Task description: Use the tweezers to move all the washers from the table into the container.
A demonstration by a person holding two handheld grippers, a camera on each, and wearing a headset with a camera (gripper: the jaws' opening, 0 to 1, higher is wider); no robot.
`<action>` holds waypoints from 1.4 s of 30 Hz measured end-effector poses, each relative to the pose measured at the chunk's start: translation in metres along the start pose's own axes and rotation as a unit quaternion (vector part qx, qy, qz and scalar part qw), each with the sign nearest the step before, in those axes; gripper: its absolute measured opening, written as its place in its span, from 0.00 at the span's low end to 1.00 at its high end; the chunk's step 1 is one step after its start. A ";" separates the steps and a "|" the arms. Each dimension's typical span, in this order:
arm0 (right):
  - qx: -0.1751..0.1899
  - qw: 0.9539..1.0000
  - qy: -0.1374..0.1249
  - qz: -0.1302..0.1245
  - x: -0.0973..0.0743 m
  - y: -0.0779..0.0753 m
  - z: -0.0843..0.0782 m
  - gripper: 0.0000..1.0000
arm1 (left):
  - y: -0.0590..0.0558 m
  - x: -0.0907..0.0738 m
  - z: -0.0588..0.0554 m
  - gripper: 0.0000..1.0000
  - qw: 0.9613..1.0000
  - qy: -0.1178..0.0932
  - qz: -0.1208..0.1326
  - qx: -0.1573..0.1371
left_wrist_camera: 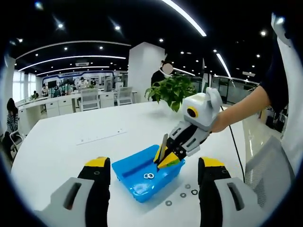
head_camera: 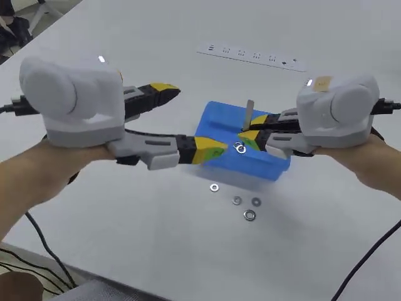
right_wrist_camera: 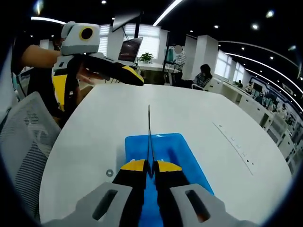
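Observation:
A blue container [head_camera: 266, 160] sits mid-table, with a washer [head_camera: 240, 148] lying in it. Several more washers [head_camera: 250, 215] lie on the white table just in front of it. My right gripper [head_camera: 245, 135] is over the container, shut on the grey metal tweezers [head_camera: 249, 111], which stick out past its jaws [right_wrist_camera: 148, 127]. I cannot tell whether the tweezer tips hold a washer. My left gripper [head_camera: 194, 120] hovers at the container's left edge, open and with nothing in it. The left gripper view shows washers [left_wrist_camera: 149, 176] inside the container [left_wrist_camera: 137, 184] and loose ones [left_wrist_camera: 182, 194] beside it.
A white power strip [head_camera: 250, 56] lies on the table behind the container. Black cables [head_camera: 37, 251] trail over the near left edge. One washer [right_wrist_camera: 110, 173] lies left of the container in the right gripper view, where a mesh chair [right_wrist_camera: 21, 146] stands at the table's side.

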State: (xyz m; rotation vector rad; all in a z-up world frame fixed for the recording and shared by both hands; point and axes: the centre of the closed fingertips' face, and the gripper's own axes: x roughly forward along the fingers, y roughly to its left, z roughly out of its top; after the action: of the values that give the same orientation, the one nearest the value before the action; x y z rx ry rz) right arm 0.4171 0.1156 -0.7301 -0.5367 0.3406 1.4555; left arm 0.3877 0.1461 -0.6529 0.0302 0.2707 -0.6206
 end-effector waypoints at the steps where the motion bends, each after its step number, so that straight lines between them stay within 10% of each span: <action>1: -0.002 1.000 0.000 0.001 0.000 0.001 0.001 0.08 | 0.001 0.006 0.003 0.80 1.000 -0.002 -0.004 0.004; 8: -0.023 1.000 -0.002 0.011 0.000 0.008 0.007 0.08 | -0.012 0.039 0.002 0.70 0.998 0.012 -0.064 0.014; 18: -0.032 0.999 -0.006 0.023 0.001 0.010 0.010 0.08 | -0.031 0.052 0.005 0.15 0.990 0.024 -0.134 0.035; 22: -0.036 0.999 -0.008 0.031 0.002 0.012 0.011 0.08 | -0.033 0.048 0.002 0.10 0.985 0.042 -0.159 0.050; 26: -0.042 0.999 -0.010 0.032 0.002 0.013 0.013 0.08 | -0.027 0.047 0.005 0.07 0.981 0.043 -0.147 0.122; 42: -0.024 1.000 0.004 0.000 -0.007 0.003 0.011 0.25 | -0.040 0.054 0.013 0.05 0.981 0.055 -0.117 0.145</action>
State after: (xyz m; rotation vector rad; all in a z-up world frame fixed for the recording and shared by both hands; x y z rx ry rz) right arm 0.4122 0.1153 -0.7178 -0.5817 0.3115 1.4648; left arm 0.4093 0.0813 -0.6523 0.3172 0.2922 -0.8902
